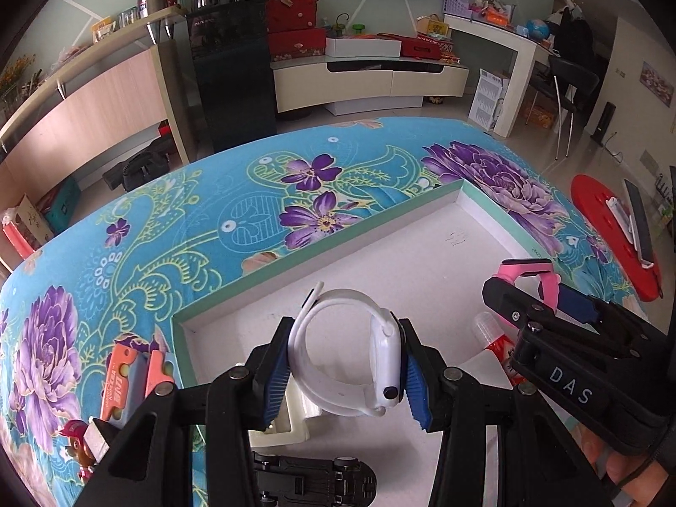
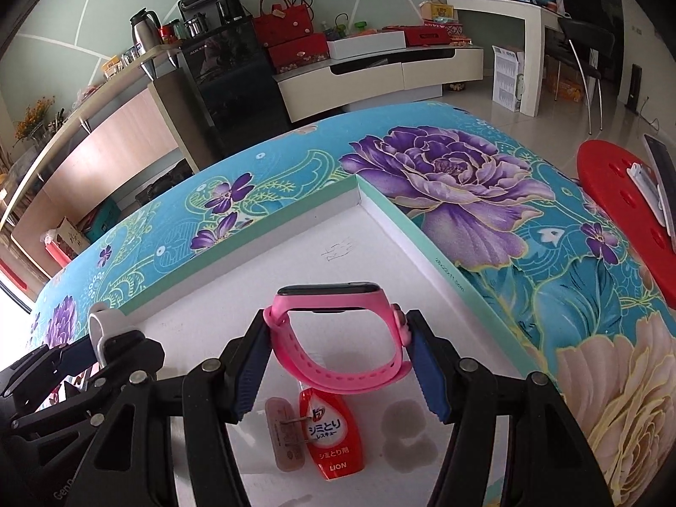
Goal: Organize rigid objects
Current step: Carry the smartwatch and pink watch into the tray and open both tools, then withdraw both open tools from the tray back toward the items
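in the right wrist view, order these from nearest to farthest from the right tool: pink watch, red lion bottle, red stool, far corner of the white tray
1. pink watch: gripped between the pads of the right tool.
2. red lion bottle: lying in the tray just below the watch.
3. far corner of the white tray: ahead, past bare tray floor.
4. red stool: off the table, far right.

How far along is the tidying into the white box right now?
Done: red stain-remover bottle lies in the white cardboard box. In hand: left gripper holds a white smartwatch, right gripper a pink fitness band, both over the box. Left: orange nail clippers and toy figure outside.
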Available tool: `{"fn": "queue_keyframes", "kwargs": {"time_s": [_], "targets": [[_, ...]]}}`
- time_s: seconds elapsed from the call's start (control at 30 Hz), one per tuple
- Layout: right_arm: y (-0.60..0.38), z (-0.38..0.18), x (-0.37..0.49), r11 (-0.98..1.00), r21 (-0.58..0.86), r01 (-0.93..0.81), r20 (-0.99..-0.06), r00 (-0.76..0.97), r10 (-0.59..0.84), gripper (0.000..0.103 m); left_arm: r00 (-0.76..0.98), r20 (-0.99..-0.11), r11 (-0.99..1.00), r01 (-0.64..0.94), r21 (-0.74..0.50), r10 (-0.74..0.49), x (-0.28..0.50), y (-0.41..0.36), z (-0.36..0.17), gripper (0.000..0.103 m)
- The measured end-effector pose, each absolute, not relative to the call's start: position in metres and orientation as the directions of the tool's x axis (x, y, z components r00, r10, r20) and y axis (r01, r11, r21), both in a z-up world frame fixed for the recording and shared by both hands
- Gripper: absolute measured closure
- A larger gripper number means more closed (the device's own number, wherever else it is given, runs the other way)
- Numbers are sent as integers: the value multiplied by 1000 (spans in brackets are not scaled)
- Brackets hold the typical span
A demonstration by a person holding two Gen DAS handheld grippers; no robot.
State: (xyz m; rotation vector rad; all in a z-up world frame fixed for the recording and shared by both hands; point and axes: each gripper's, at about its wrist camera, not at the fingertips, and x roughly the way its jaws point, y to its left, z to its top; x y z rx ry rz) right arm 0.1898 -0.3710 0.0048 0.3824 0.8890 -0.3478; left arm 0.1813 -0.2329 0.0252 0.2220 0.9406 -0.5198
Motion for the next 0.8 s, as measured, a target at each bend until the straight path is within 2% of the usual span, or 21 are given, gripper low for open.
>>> {"fn": "queue_keyframes", "kwargs": {"time_s": [0.4,0.47,0.53,0.67,0.8], "targets": [[-370,0,191,879,165,447,-818,560,-131,39,473,-825,867,497,-37,-307,184,-235,17,52],[-370,-1,192,878,163,450,-821,556,-132,39,473,-825,870,492,-44,-309,184,-233,17,48],[-370,-1,192,879,159,450,-823,552,-135,39,480,-824,875,483,-39,-301,184,-231,18,40],[-369,-1,193,883,148,446,-823,550,-141,39,500,-814,886,462,-36,-294,185,-225,23,39],[-368,0,193,885,138,444,-823,549,-147,37,527,-801,901,432,-37,-285,186,-217,29,31]]}}
